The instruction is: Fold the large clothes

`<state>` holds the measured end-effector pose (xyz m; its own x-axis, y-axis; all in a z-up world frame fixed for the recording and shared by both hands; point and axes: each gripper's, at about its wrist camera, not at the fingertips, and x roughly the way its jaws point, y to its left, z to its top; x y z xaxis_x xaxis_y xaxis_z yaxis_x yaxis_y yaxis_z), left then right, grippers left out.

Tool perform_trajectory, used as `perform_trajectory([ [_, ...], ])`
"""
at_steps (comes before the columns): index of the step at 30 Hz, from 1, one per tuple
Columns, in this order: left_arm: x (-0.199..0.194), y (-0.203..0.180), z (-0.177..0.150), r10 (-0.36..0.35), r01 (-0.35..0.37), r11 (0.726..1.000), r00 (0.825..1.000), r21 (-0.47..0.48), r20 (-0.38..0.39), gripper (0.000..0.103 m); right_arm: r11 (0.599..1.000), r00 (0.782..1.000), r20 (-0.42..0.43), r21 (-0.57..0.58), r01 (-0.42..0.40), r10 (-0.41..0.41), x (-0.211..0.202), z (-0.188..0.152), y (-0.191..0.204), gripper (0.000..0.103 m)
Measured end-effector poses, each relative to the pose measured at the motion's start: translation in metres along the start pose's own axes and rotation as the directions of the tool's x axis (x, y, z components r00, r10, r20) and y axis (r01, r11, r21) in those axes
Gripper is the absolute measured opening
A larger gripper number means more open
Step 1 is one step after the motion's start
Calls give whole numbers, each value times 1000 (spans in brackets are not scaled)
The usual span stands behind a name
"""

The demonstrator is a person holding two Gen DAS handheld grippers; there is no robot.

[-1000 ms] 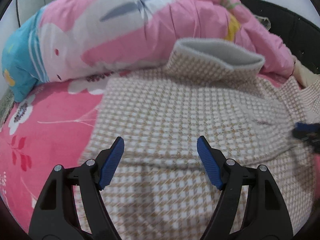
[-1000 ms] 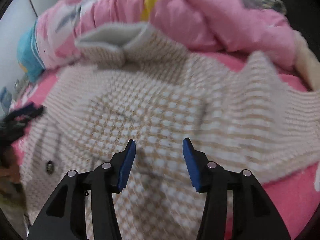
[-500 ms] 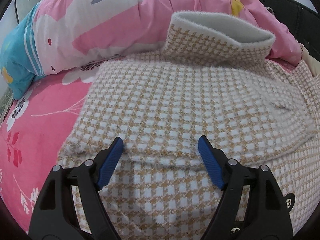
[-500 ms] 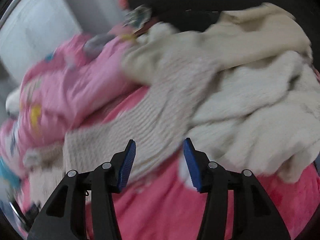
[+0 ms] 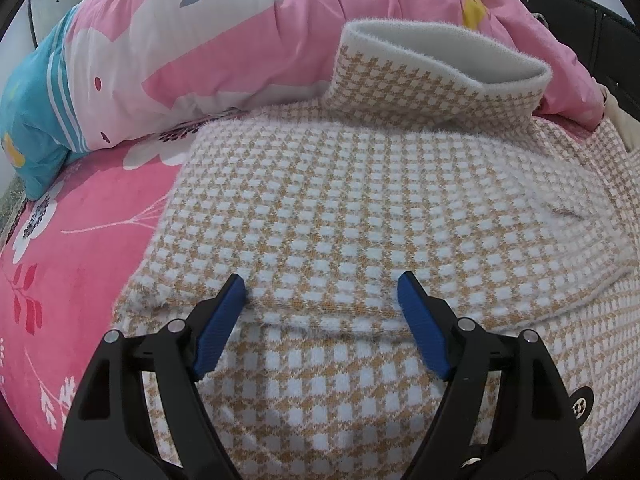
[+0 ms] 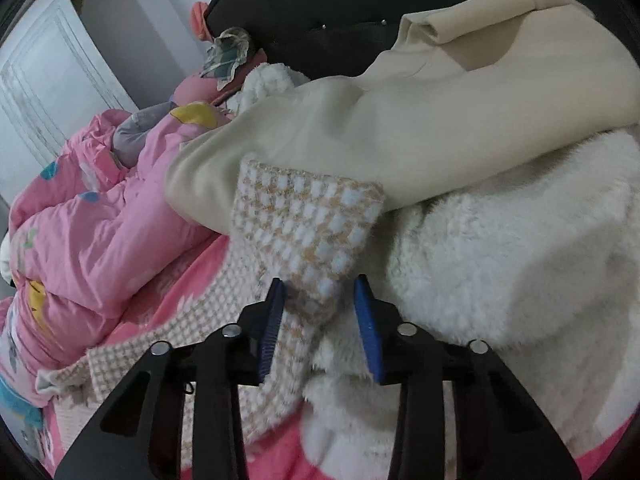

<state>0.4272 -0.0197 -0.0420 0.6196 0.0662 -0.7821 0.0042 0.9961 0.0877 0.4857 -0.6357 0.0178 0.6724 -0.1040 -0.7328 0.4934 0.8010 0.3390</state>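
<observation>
A tan and white houndstooth knit garment (image 5: 360, 216) lies spread on the pink bed, its grey-lined collar (image 5: 436, 44) standing up at the far side. One sleeve is folded across the body, its edge running between the fingers of my left gripper (image 5: 322, 292), which is open just above the cloth. In the right wrist view the other sleeve (image 6: 308, 236) stretches out, its cuff resting on a pile of clothes. My right gripper (image 6: 320, 296) is open, its jaws on either side of that sleeve near the cuff.
A pink patterned quilt (image 5: 224, 40) is bunched along the far side of the bed. A cream sweatshirt (image 6: 420, 112) and a white fluffy garment (image 6: 500, 260) are piled to the right. A dark headboard (image 6: 320, 4) stands behind. The pink floral sheet (image 5: 80, 232) shows at left.
The right gripper has swung from over the garment's body out to the far sleeve cuff by the clothes pile. The left gripper has moved slightly closer to the folded sleeve edge.
</observation>
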Motion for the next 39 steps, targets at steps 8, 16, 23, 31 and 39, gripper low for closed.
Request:
perform_trajectory([
  [8, 0, -2, 1, 0, 0, 1000, 1000, 2, -2, 75, 988, 995, 97, -154, -7, 22, -40, -11, 28, 19],
  [16, -7, 7, 7, -21, 21, 1000, 1000, -23, -10, 75, 952, 969, 203, -297, -78, 143, -133, -20, 93, 12],
  [23, -24, 23, 8, -42, 42, 998, 999, -50, 0, 70, 909, 938, 223, -383, -166, 265, -189, -26, 161, 11],
  [31, -35, 50, -1, -82, 80, 987, 997, -142, -7, 50, 830, 912, 179, -504, -238, 369, -225, -56, 262, 9],
  [39, -42, 73, -15, -134, 129, 967, 991, -218, -11, 43, 670, 828, 34, -607, -427, 559, -244, -129, 391, 6],
])
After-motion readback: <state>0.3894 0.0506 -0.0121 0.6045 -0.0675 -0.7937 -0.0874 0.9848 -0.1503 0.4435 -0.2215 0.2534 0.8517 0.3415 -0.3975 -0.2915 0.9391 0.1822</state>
